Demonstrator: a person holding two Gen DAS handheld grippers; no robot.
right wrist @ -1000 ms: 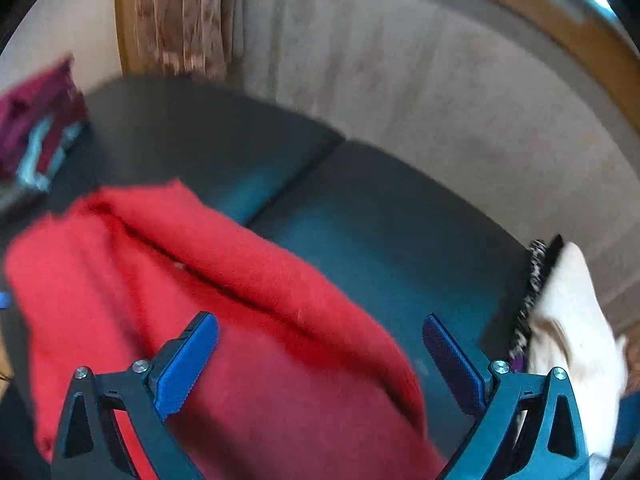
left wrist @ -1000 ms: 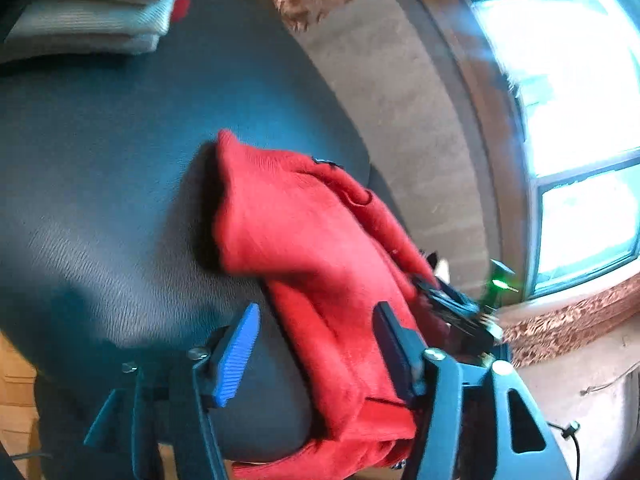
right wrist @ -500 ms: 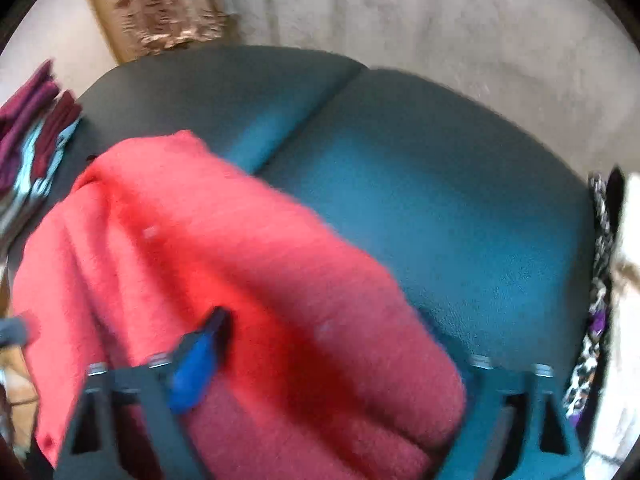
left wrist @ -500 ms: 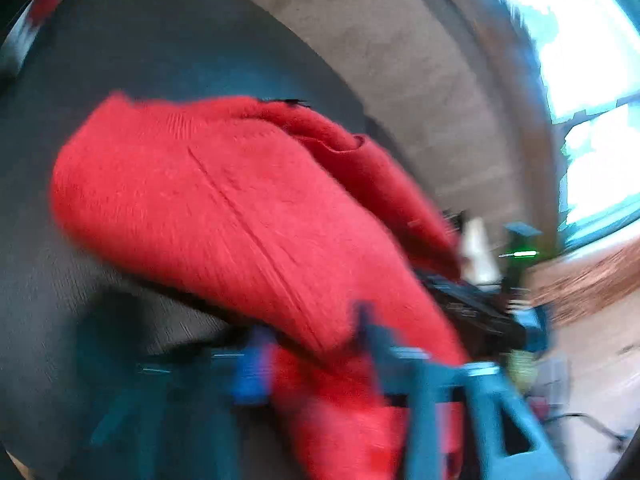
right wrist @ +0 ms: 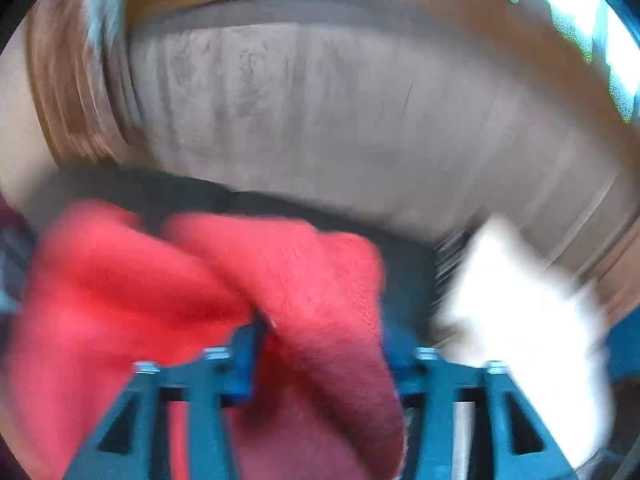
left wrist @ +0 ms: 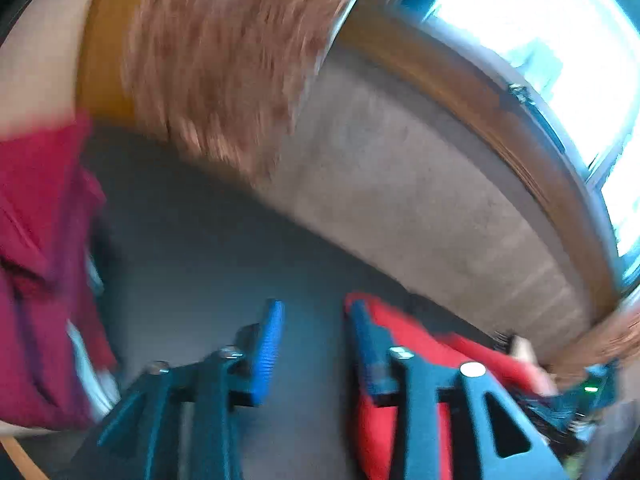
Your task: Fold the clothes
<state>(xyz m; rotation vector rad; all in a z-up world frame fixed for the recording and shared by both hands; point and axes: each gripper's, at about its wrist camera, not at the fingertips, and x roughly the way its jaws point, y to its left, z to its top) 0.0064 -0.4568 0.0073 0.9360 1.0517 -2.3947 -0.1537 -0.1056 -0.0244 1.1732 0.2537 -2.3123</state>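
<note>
The red garment (right wrist: 120,280) lies bunched on the dark cushion (left wrist: 192,240). In the right wrist view a thick fold of it runs up between the jaws of my right gripper (right wrist: 320,352), which are opening; the cloth fills the gap and hides the pad tips. My left gripper (left wrist: 316,342) hangs above the cushion, its jaws opening with nothing between them. From the left wrist view the red garment (left wrist: 444,346) sits just to the right of the right-hand finger. Both views are blurred.
A stack of maroon and pale folded clothes (left wrist: 36,240) lies at the left. A white cloth (right wrist: 520,300) sits to the right of the red garment. A grey backrest (left wrist: 400,168), a brown patterned curtain (left wrist: 220,60) and a bright window (left wrist: 560,40) are behind.
My left gripper closed on the red garment, then let go and swung up and left, off the cloth. The right gripper's jaws narrowed around a fold of the garment and have widened a little.
</note>
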